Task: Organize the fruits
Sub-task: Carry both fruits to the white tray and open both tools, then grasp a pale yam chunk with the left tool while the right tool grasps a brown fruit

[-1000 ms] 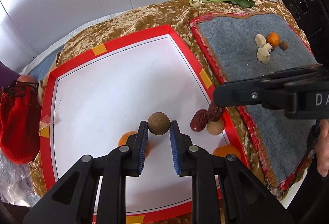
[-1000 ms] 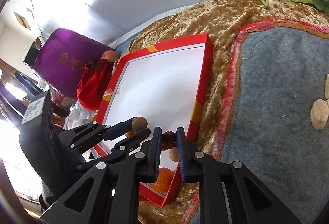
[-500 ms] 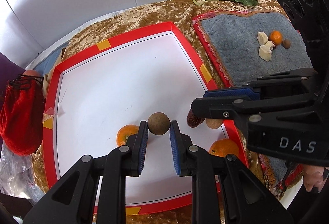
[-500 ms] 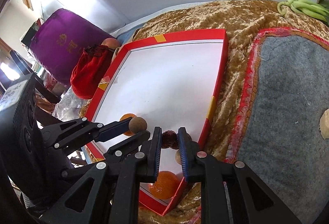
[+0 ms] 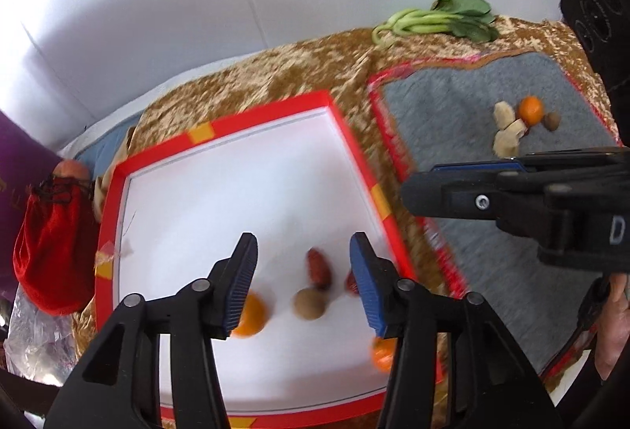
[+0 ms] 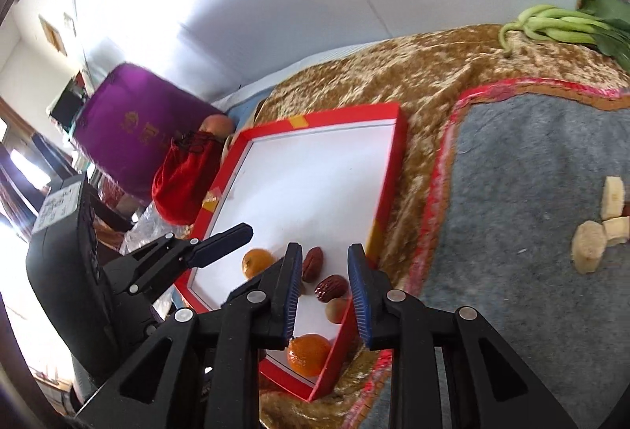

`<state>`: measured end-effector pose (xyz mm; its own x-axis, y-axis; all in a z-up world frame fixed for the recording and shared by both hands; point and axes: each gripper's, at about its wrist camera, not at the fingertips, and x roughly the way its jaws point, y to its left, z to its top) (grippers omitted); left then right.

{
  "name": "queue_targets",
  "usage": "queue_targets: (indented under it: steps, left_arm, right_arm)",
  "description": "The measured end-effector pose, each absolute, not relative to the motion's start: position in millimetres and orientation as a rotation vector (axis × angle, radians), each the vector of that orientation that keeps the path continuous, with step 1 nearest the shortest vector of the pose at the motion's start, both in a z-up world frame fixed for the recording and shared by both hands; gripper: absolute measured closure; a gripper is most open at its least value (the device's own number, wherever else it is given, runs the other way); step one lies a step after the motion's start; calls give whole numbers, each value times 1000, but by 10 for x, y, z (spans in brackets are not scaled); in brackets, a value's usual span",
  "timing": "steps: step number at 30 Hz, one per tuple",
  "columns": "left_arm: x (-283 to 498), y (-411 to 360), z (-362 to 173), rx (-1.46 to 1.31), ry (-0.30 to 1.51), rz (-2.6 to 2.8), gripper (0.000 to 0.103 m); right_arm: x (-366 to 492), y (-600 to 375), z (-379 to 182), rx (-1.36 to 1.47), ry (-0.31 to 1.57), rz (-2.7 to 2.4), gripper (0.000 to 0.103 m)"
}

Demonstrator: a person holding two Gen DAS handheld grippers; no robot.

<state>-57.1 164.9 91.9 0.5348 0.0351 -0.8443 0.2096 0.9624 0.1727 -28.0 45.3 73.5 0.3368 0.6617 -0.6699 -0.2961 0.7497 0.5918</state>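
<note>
A red-rimmed white tray (image 5: 220,129) (image 6: 390,161) holds two oranges (image 5: 248,314) (image 6: 309,350), two red dates (image 5: 319,269) (image 6: 332,287) and brown round fruits (image 5: 309,305) (image 6: 336,311). My left gripper (image 5: 301,283) is open and empty above the tray, with a brown fruit lying between its fingers on the tray floor. My right gripper (image 6: 325,291) is open and empty over the tray's near corner. On the grey mat (image 5: 464,106) (image 6: 512,192) lie banana pieces (image 5: 508,133) (image 6: 590,247), an orange (image 5: 530,109) and a brown fruit (image 5: 552,121).
Green bok choy (image 5: 437,21) (image 6: 567,27) lies at the back on the gold cloth (image 5: 275,74). A red pouch (image 5: 51,240) (image 6: 185,184) and a purple box (image 6: 134,121) stand left of the tray.
My left gripper opened and let go of the brown round fruit, which now lies on the tray. My right gripper opened and drew back toward the mat; a date lies in the tray.
</note>
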Motion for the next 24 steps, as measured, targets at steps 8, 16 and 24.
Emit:
queue_targets:
  steps: [8, 16, 24]
  left_arm:
    - [-444, 931, 925, 318, 988, -246, 52]
    - [-307, 338, 779, 336, 1027, -344, 52]
    - [-152, -46, 587, 344, 1069, -391, 52]
  right_arm:
    - [-142, -415, 812, 512, 1061, 512, 77]
    - [-124, -1498, 789, 595, 1070, 324, 74]
    - [-95, -2140, 539, 638, 1152, 147, 73]
